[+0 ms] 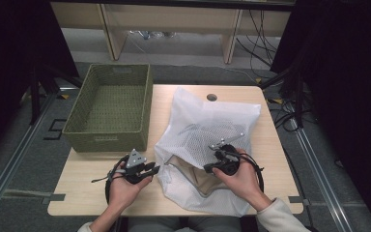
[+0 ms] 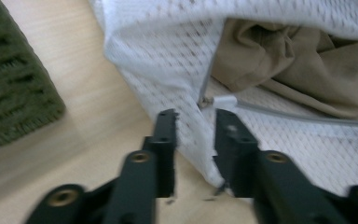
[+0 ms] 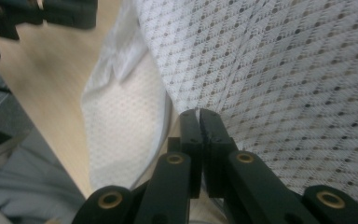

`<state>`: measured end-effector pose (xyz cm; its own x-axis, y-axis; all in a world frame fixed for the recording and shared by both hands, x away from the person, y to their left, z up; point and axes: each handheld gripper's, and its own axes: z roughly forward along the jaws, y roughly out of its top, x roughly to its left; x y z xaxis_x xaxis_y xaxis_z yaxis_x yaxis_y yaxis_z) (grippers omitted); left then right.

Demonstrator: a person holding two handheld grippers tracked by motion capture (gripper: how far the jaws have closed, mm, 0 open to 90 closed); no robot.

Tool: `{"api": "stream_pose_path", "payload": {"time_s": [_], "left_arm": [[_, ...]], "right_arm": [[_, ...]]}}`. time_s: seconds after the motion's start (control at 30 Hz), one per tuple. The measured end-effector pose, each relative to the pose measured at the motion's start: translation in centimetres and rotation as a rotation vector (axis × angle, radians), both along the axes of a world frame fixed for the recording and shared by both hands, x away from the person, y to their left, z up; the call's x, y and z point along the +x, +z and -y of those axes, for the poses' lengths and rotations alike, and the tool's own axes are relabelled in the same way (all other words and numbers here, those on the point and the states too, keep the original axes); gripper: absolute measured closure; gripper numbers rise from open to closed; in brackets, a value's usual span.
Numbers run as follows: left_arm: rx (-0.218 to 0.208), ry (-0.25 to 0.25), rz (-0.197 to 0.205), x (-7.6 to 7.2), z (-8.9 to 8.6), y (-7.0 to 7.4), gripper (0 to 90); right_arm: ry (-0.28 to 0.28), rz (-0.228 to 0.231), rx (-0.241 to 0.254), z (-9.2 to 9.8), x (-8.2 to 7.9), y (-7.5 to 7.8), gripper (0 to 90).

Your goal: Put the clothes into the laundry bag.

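Pale wooden counter [image 1: 265,145] with a white mesh laundry bag [image 1: 207,125] spread over its middle and right half, mouth toward 6 o'clock and gaping. Tan cloth [image 1: 193,176] inside the bag, visible through the opening; in the left gripper view the same tan cloth [image 2: 289,60] bunched at 1 o'clock, bordered by the grey zipper line [image 2: 303,116] with its small white pull [image 2: 223,100]. Olive woven basket [image 1: 111,106] at 10 o'clock on the counter, just beside the bag's left edge, overhanging the counter's far left corner. Left hand-held gripper [image 1: 150,168] at 7 o'clock from the bag's middle, jaws parted and pointing toward 3 o'clock, straddling the bag's left edge near the zipper pull; in its own view [image 2: 195,140] the white mesh running between the two open jaws, contact with the fabric hard to judge through the blur. Right hand-held gripper [image 1: 208,167] at 5 o'clock on the bag, held in the right hand [image 1: 241,181], resting over the upper rim of the opening; in its own view [image 3: 199,122] jaws pressed together on a fold of the mesh. Round hole [image 1: 212,97] in the counter at 12 o'clock beyond the bag.
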<state>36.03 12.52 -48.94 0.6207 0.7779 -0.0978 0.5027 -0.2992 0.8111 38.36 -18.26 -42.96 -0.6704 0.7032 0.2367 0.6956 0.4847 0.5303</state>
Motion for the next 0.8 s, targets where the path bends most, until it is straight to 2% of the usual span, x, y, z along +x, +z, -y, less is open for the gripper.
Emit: {"api": "stream_pose_path", "payload": {"time_s": [0.03,0.07,0.13,0.2,0.23,0.27,0.33,0.37,0.4,0.5,0.57,0.6,0.7,0.73,0.8], "left_arm": [[0.013,-0.009,-0.007,0.2,0.2,0.0,62.5],[0.002,-0.013,-0.016,0.3,0.3,-0.1,61.4],[0.055,-0.034,-0.027,1.0,0.7,-0.4,58.6],[0.075,-0.054,-0.058,1.5,1.2,-0.8,57.1],[0.115,-0.084,-0.056,1.8,1.4,-1.0,58.4],[0.127,-0.086,-0.065,1.8,1.7,-1.1,62.7],[0.181,-0.114,-0.047,2.3,1.9,-1.3,69.0],[0.191,-0.118,-0.056,2.3,2.1,-1.4,72.4],[0.216,-0.137,-0.046,2.6,2.2,-1.4,75.2],[0.202,-0.138,-0.062,2.8,2.4,-1.4,88.1],[0.175,-0.124,-0.079,2.7,2.4,-1.4,89.8],[0.176,-0.122,-0.081,2.5,2.3,-1.2,89.9],[0.169,-0.126,-0.062,1.9,1.8,-0.9,90.0],[0.133,-0.111,-0.057,1.6,1.6,-0.9,90.0],[0.077,-0.091,-0.044,0.8,0.9,-0.6,90.0]], "right_arm": [[0.014,-0.013,0.005,0.0,0.0,-0.3,89.8],[0.016,-0.015,-0.001,0.2,0.0,-0.4,89.8],[0.011,-0.002,-0.001,0.3,0.0,-0.7,89.8],[-0.008,-0.014,-0.012,0.5,-0.1,-0.7,89.8],[-0.018,-0.019,-0.011,0.5,-0.1,-0.7,89.8],[-0.016,0.001,-0.018,0.7,0.1,-0.7,89.8],[-0.031,-0.003,-0.026,0.8,0.1,-0.8,89.8],[-0.038,-0.012,-0.017,0.8,0.1,-0.9,89.8],[-0.025,-0.015,-0.023,0.9,0.3,-0.9,89.8],[-0.036,-0.008,-0.031,0.9,0.2,-0.9,89.8],[-0.036,-0.007,-0.034,1.0,0.3,-0.9,89.8],[-0.039,-0.002,-0.036,1.0,0.3,-0.9,89.8],[-0.056,-0.017,-0.028,1.2,0.3,-1.0,89.8],[-0.035,-0.008,-0.032,1.4,0.6,-1.0,89.8],[-0.067,-0.005,-0.053,1.6,0.5,-1.0,89.8]]}}
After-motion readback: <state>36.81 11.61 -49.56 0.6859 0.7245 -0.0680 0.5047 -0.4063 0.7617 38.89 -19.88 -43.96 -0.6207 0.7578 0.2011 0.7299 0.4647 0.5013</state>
